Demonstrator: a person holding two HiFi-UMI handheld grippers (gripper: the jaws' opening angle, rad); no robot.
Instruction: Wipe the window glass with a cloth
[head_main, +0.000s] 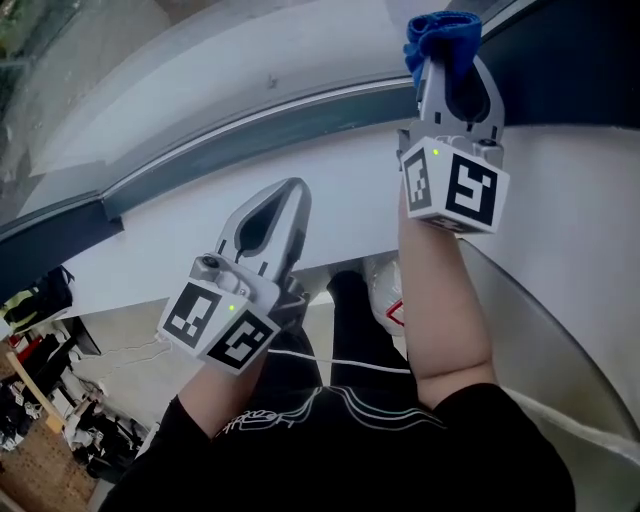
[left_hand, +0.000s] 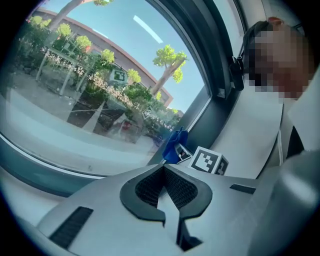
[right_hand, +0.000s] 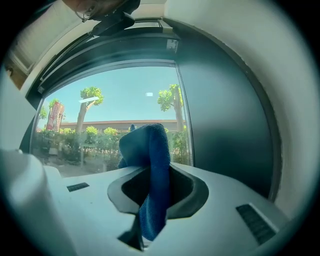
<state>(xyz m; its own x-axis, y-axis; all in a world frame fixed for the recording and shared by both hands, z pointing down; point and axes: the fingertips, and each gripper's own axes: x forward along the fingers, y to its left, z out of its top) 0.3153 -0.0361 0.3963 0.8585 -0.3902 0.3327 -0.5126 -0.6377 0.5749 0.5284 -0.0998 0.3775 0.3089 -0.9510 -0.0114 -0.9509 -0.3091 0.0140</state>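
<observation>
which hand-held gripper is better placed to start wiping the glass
Right: the right hand-held gripper is shut on the blue cloth near the window glass. The left hand-held gripper is shut, empty, lower over the sill.

head: above, steeply down | gripper views: along jaws, near window glass (left_hand: 100, 75) | shared: window glass

Bright daylight pours in through the window glass (right_hand: 110, 120); indoors stays dim and bluish. Both gripper views bend hard toward dark, vignetted corners, their near edges soft.
</observation>
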